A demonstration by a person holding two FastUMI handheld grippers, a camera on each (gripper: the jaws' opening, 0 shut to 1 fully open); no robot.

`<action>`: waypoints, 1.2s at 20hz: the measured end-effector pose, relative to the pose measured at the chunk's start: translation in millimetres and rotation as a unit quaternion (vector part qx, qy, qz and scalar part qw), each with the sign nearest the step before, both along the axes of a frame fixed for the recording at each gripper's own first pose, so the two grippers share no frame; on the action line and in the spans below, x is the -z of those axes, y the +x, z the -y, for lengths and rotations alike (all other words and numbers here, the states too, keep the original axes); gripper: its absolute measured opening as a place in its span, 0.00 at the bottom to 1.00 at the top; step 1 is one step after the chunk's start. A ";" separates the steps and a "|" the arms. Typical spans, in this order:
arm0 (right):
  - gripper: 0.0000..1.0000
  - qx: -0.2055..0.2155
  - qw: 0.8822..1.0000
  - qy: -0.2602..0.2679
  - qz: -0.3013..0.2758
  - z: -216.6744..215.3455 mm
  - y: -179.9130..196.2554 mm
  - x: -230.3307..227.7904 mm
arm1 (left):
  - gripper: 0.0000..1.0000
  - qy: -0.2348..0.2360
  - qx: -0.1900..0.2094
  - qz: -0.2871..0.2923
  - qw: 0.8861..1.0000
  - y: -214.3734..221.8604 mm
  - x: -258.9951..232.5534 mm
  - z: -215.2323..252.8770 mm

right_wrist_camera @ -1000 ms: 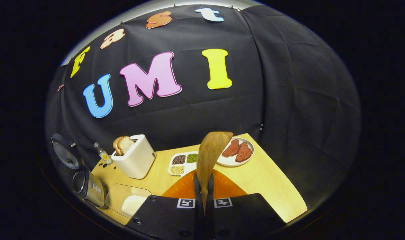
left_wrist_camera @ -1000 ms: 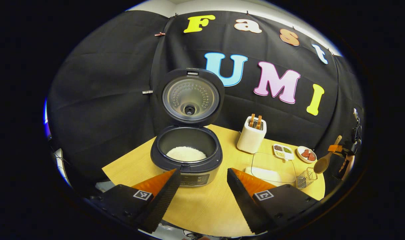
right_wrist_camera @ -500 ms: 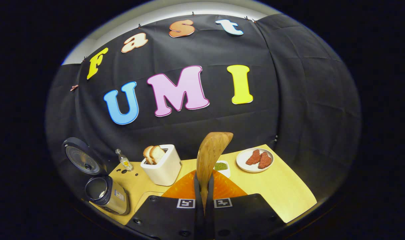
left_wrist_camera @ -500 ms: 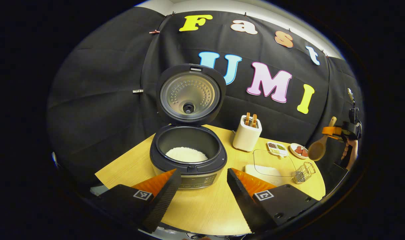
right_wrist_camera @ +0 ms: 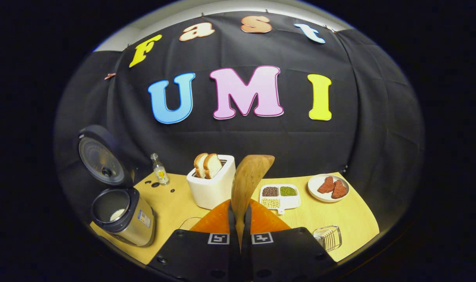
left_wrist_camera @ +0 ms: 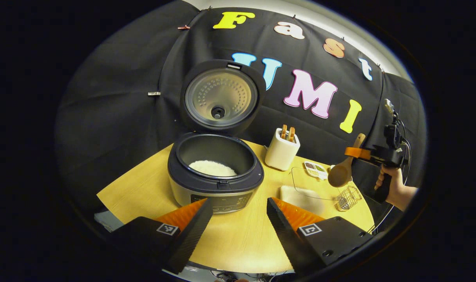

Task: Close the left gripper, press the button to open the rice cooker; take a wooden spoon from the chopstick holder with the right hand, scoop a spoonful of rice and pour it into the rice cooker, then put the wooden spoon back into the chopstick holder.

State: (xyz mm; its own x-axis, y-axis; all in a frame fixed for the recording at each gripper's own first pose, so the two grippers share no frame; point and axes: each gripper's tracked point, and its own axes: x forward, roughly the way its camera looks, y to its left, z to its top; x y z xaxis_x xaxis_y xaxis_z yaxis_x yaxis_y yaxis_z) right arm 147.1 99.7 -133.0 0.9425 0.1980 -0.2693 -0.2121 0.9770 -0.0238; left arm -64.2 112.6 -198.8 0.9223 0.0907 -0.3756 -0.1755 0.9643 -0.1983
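The right gripper (right_wrist_camera: pixel 239 219) is squeezing its jaws on the brown wooden spoon (right_wrist_camera: pixel 247 178), holding it up over the yellow wooden table (right_wrist_camera: pixel 339 219). The left gripper (left_wrist_camera: pixel 238 219) is keeping its jaws wide near the open grey rice cooker (left_wrist_camera: pixel 216 168), which is sitting on the table with white rice (left_wrist_camera: pixel 212 168) inside

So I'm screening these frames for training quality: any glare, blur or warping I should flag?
Left gripper view: sharp; fisheye bends the table edge, and soft reflections sit on the rice cooker lid's inner plate. Right gripper view: the wooden spoon close to the lens looks slightly soft, clamped in the right hand-held gripper; the cooker at the left edge leans from distortion.
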 end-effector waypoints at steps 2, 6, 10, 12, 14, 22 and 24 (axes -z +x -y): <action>0.06 0.004 1.000 -0.025 0.004 -0.5 6.1 13.3 | 0.96 0.017 0.006 -0.013 1.000 4.7 10.0 -4.9; 0.06 0.008 0.999 -0.036 -0.019 -5.6 13.0 54.5 | 0.96 0.021 0.017 -0.015 1.000 13.5 16.1 -13.3; 0.06 0.043 0.996 -0.080 -0.010 7.0 13.1 80.3 | 0.96 0.017 0.020 -0.025 0.999 17.5 28.2 -14.4; 0.06 0.052 0.995 -0.077 -0.027 3.6 8.2 100.0 | 0.97 -0.009 0.016 -0.035 0.999 14.5 37.1 -13.8; 0.06 0.053 0.996 -0.067 -0.039 -4.6 1.1 111.2 | 0.96 -0.027 0.011 -0.040 0.999 11.3 43.6 -11.7; 0.06 0.067 0.987 0.079 -0.121 -59.3 -10.9 124.0 | 0.96 -0.041 -0.002 -0.046 0.998 8.7 47.9 -31.1; 0.06 0.076 0.978 0.127 -0.144 -69.1 -11.3 125.1 | 0.96 -0.039 -0.008 -0.043 0.998 10.1 46.4 -38.0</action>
